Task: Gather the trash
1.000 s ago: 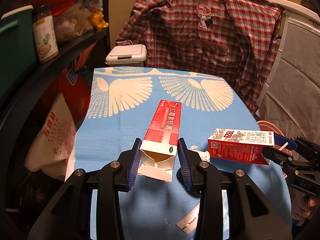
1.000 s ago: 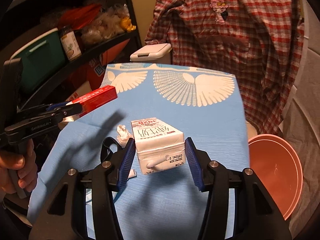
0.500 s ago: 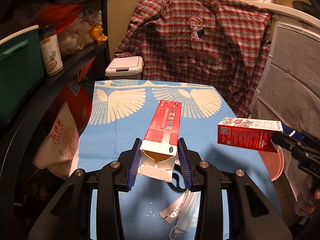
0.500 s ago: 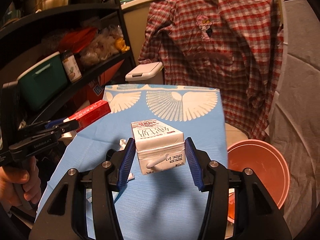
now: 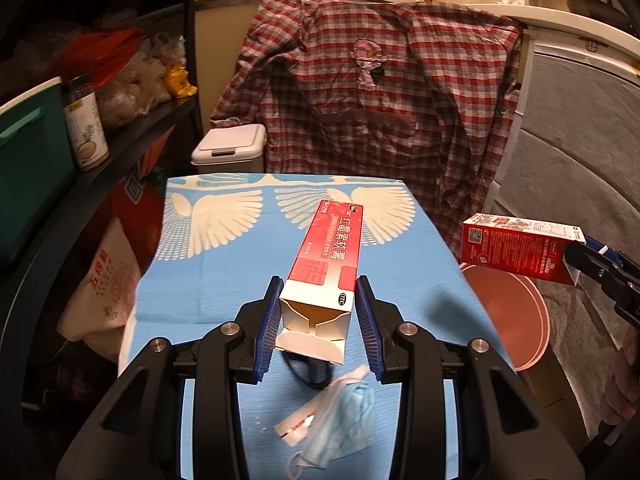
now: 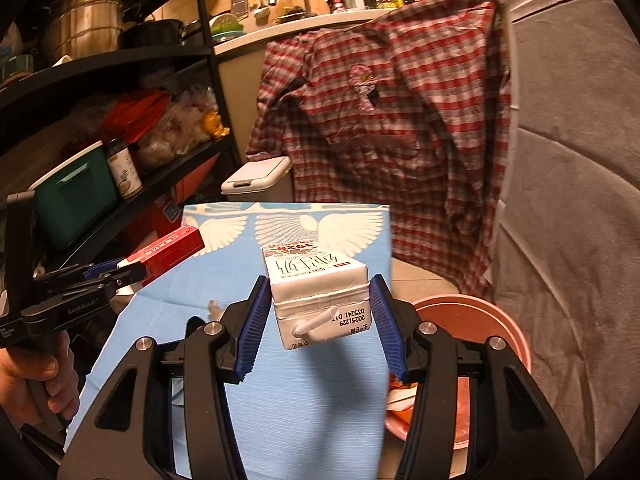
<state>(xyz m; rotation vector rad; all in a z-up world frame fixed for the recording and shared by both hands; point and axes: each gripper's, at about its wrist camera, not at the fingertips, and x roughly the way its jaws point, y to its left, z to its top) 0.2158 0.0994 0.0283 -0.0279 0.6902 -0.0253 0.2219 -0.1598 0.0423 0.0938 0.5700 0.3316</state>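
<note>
Left cam: my left gripper (image 5: 318, 322) is part-open, blue pads clamped on a long red-and-white cardboard tube box (image 5: 325, 268), held clear above the blue bird-print tablecloth (image 5: 208, 264); a crumpled blue face mask (image 5: 340, 416) lies below

Right cam: my right gripper (image 6: 320, 326) clamps a white-and-red milk carton w/ straw (image 6: 316, 292), beside a pink plastic basin (image 6: 492, 316)

The right gripper (image 6: 320, 322) clamps a white milk carton (image 6: 318, 294) (straw stub facing the camera) above the blue winged tablecloth (image 6: 304, 400), with a pink bin (image 6: 516, 344) just beside the table at right and the left gripper (image 6: 132, 274) holding a red box (image 6: 170, 250) at left.
</note>
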